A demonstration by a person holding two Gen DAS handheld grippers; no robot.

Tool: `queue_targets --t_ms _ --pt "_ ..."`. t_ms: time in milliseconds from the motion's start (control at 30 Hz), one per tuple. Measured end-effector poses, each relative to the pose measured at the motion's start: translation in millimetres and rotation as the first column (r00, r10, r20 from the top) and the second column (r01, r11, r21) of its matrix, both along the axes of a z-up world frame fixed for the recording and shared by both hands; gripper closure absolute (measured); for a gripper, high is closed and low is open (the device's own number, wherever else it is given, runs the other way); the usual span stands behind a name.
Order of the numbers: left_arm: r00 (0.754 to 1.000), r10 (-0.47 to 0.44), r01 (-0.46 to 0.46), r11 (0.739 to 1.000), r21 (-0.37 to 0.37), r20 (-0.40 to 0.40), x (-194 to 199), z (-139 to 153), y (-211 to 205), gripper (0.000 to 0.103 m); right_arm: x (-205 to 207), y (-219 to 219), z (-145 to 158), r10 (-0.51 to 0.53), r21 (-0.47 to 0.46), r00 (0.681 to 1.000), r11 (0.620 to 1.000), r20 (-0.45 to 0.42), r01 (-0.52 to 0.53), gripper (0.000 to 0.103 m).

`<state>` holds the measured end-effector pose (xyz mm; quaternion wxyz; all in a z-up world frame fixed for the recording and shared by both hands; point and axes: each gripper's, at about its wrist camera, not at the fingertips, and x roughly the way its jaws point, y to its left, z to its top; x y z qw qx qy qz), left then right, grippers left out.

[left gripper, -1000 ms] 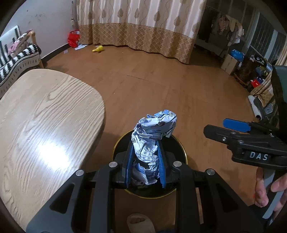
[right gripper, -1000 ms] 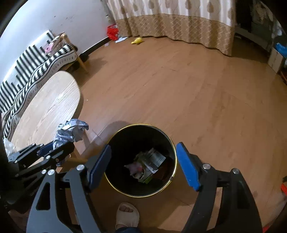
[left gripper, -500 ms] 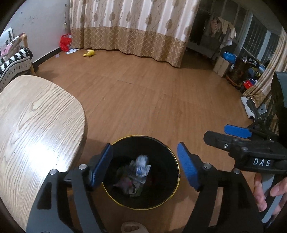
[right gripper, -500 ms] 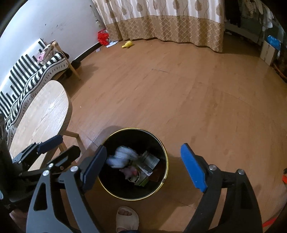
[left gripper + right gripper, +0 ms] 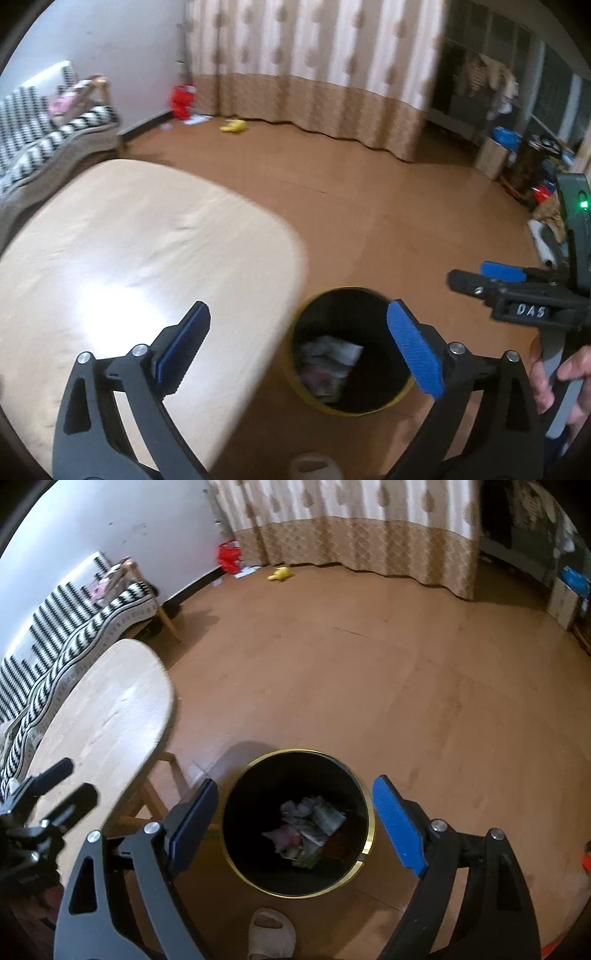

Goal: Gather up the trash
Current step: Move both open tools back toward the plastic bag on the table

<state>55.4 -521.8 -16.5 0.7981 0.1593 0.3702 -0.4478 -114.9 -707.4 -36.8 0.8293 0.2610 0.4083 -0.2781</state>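
Brown wood flooring carries my black gold-rimmed trash bin [image 5: 364,812], crumpled paper trash [image 5: 308,825] now inside it. My left gripper [image 5: 299,345], a second ago clamping that wad, is opening, empty; right gripper [image 5: 295,823] open, empty. Next I judge: scan the pale oval wooden table [image 5: 129,240].

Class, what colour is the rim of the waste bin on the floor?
Gold, or brassy yellow, round a black bin; clearest in the right wrist view.
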Motion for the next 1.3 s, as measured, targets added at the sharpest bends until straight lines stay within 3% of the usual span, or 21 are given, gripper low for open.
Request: queue_targets --t_ms 167,267,533,700,833,967,1100,1300 --pt "0.984 0.175 -0.175 0.985 -0.001 0.045 47 15 90 0.008 55 51 10 0.131 -0.018 0.991 0.991 0.006 -0.131 0.019" --pt "0.952 0.304 -0.304 0.953 -0.005 0.049 81 20 153 0.008 87 86 16 0.212 -0.035 0.977 0.977 0.005 -0.212 0.019" --pt "0.801 0.597 -0.597 0.802 -0.018 0.044 148 23 335 0.008 178 204 25 0.439 -0.051 0.899 0.898 0.007 -0.438 0.019" --pt "0.715 0.699 -0.698 0.716 -0.010 0.021 161 12 428 0.008 237 289 21 0.575 -0.033 0.818 0.818 0.016 -0.575 0.019" --pt "0.666 0.746 -0.746 0.666 0.005 0.003 166 2 478 0.008 286 365 15 0.672 0.006 0.739 0.740 0.046 -0.673 0.019" --pt "0.637 0.771 -0.771 0.636 0.025 -0.004 168 -6 509 0.008 331 426 7 0.720 0.038 0.689 0.689 0.085 -0.724 0.019" --pt "0.615 0.788 -0.788 0.615 0.032 -0.022 166 -13 526 0.008 370 458 3 0.717 0.071 0.681 0.679 0.145 -0.730 0.019" --pt "0.615 0.788 -0.787 0.616 0.032 -0.026 163 -17 529 0.008 419 498 0 0.720 0.054 0.671 0.674 0.175 -0.737 0.019"
